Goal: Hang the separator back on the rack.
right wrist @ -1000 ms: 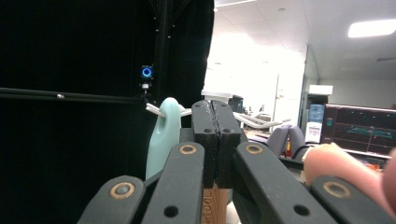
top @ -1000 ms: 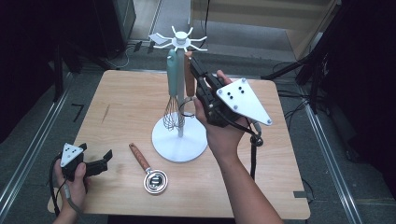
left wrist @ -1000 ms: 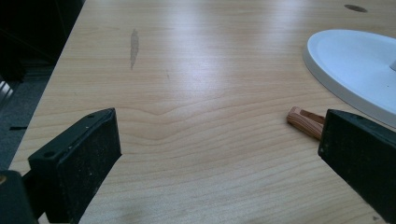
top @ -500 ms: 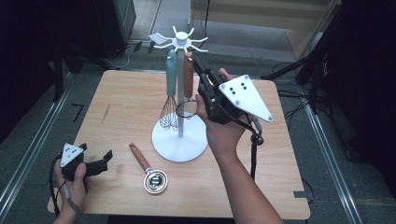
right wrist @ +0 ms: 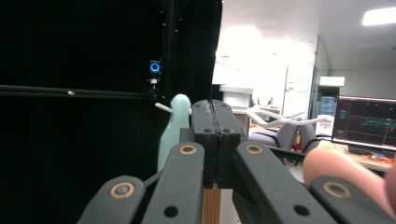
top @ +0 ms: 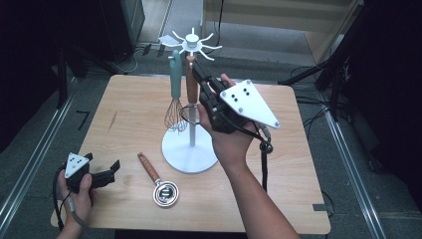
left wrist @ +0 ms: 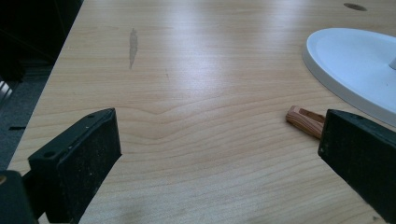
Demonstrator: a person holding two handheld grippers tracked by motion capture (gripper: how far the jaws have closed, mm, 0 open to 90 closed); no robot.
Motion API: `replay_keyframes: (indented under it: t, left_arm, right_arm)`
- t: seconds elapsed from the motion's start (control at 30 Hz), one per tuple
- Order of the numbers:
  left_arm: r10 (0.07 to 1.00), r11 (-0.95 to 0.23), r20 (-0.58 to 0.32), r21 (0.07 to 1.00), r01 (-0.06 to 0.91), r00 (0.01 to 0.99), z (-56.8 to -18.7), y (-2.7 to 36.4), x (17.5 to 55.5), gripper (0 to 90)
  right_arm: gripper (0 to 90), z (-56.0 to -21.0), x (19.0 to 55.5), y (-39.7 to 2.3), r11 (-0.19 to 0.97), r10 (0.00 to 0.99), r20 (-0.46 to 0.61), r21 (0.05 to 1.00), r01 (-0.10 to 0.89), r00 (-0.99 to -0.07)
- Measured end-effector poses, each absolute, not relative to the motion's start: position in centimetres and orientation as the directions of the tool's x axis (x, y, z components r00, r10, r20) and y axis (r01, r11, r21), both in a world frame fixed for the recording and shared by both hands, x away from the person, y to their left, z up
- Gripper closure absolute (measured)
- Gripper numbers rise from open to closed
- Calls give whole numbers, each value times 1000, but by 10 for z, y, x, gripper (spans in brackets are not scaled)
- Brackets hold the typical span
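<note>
Gripping a wooden-handled utensil (top: 191,82) near its top, our right gripper (top: 200,75) holds it up against the white rack (top: 191,149), just under the rack's spoked crown (top: 192,43). In the right gripper view the jaws stand pressed together, with the wooden handle (right wrist: 211,205) showing just below them; whether the pads clamp the wood or meet above it we cannot tell from that view. Just beside the handle, on the side away from our hand, hangs a mint-handled whisk (top: 174,94), its wire head close to the rack's pole. It crowds that side of the crown.

On the table (top: 129,107), in front of the rack's round base, lies a second wooden-handled utensil with a round metal head (top: 158,180), well clear of the pole. Our left gripper (top: 99,175) rests near the table's front corner, farther out from the base, its jaws wide apart with nothing between them.

No writing or label can be read on any of these things.

The left gripper view gives us the tip of the lying wooden handle (left wrist: 303,120) just beside the base's rim (left wrist: 345,60), and a dark smear on the tabletop. The right gripper view looks past the crown to an office with a lit monitor (right wrist: 366,123).
</note>
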State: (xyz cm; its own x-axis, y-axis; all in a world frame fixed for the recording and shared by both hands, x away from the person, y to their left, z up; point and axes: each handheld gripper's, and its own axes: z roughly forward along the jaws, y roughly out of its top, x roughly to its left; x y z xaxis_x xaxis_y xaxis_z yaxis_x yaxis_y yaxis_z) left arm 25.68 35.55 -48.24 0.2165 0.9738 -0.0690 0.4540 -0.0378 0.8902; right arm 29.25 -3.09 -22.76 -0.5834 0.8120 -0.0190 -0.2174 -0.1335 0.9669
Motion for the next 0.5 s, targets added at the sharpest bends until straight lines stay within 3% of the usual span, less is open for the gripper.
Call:
replay_keyframes:
  t: [0.5]
  left_arm:
    - [974,-38,-70,889,457,216,-482,356,257,0]
  right_arm:
    - [900,-227,296,-16,-116,801,-33,971,-209,-598]
